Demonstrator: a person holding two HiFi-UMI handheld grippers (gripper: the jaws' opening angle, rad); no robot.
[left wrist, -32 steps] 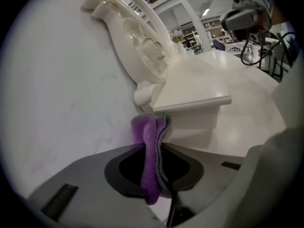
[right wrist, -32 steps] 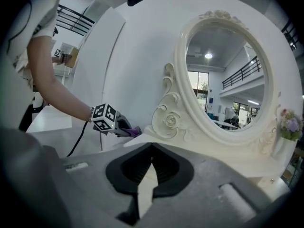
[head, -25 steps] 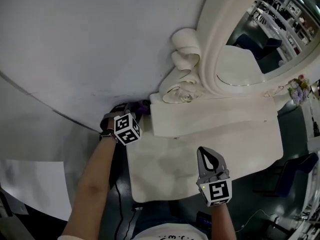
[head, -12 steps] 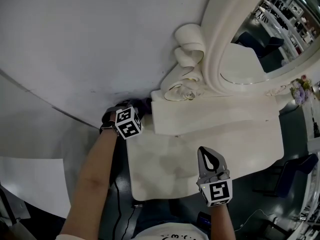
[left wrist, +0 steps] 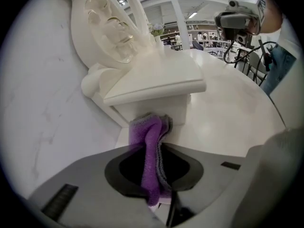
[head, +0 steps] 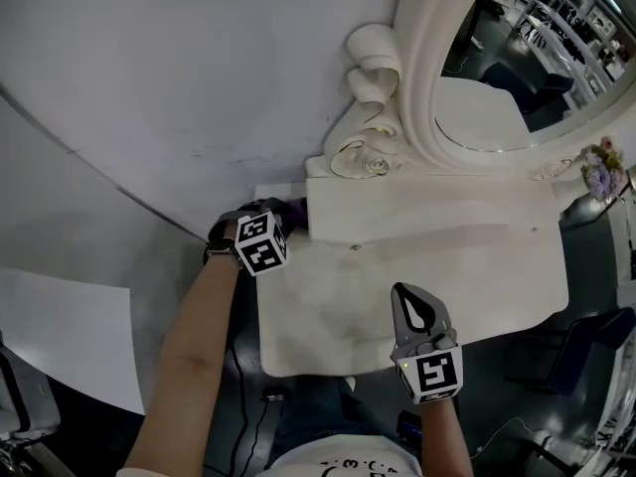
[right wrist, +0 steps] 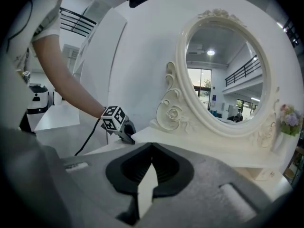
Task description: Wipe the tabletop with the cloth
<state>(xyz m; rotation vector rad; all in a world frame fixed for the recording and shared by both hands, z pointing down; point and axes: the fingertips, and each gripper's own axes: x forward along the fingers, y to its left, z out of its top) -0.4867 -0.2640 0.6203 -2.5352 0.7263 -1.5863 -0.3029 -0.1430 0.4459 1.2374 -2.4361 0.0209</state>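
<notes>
- Grey-white wall (head: pixel 179 78) fills the space behind and to my left.
- The cream dressing-table tabletop (head: pixel 328 316) lies below me, bare across its middle.
- The oval mirror (head: pixel 517 78) in its carved scroll frame (head: pixel 373 58) stands at the back, on the raised shelf (head: pixel 427 217).
- My right gripper (head: pixel 417 316) hovers over the front edge of the tabletop, with its jaw tips together and nothing between them.
- My left gripper (left wrist: pixel 154 163) is at the back left corner, beside the wall, with its jaws clamped on the purple cloth (left wrist: pixel 151 141).
- The cloth's free end bunches against the foot of the shelf, down on the tabletop.
- A small bunch of flowers (head: pixel 599 172) sits at the far right, beside the mirror.
</notes>
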